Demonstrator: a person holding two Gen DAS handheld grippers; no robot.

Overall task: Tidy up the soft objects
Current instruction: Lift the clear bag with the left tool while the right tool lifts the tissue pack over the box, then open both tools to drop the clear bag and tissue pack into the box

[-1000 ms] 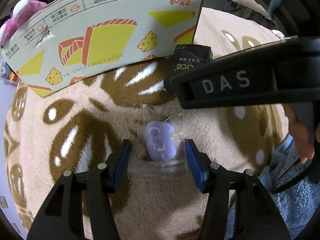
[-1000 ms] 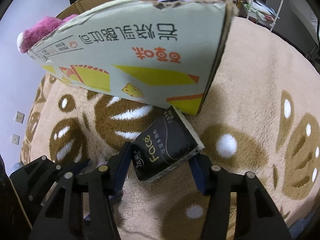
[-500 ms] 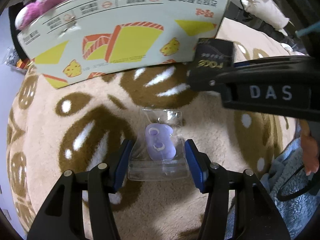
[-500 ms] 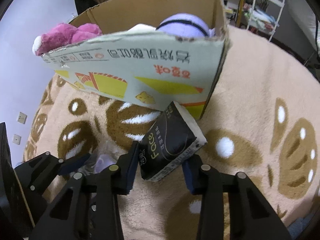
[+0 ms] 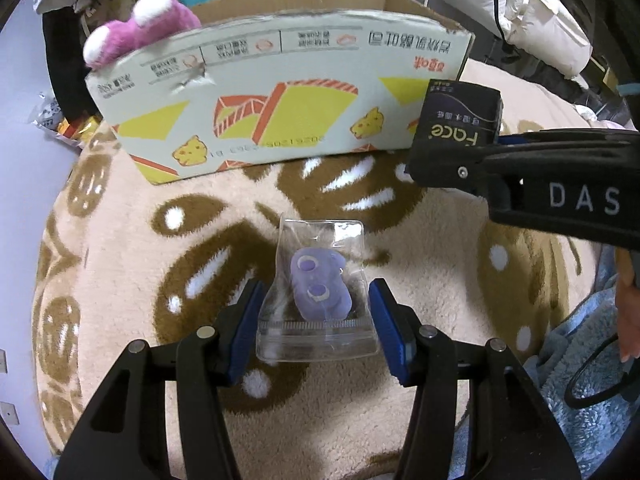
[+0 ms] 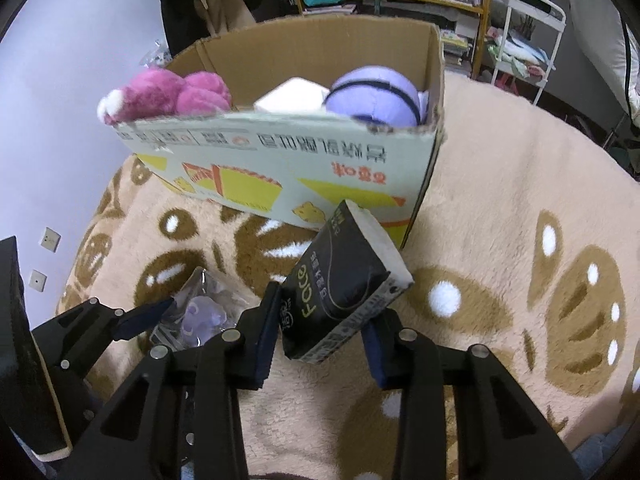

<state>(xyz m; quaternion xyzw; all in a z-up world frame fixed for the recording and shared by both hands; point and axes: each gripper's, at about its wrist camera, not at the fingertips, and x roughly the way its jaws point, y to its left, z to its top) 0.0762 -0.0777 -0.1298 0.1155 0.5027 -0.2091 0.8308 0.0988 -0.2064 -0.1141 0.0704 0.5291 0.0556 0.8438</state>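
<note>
My left gripper (image 5: 316, 320) is shut on a clear zip bag (image 5: 320, 292) holding a small purple soft toy (image 5: 320, 286), lifted above the rug; it also shows in the right wrist view (image 6: 200, 314). My right gripper (image 6: 322, 328) is shut on a black tissue pack (image 6: 344, 284), raised above the rug in front of the box's near right corner; the pack also shows in the left wrist view (image 5: 460, 120). The cardboard box (image 6: 280, 164) stands ahead, holding a pink plush (image 6: 168, 94), a white item (image 6: 294, 94) and a purple plush ball (image 6: 374, 94).
A tan and brown patterned rug (image 6: 520, 200) covers the surface. A blue blanket (image 5: 580, 392) lies at the right. Shelves and a white cart (image 6: 524, 36) stand behind the box. A wall (image 6: 60, 80) is at the left.
Both grippers have risen with their loads. The box's inside and its plush toys have come into the right wrist view. The tissue pack is off the rug.
</note>
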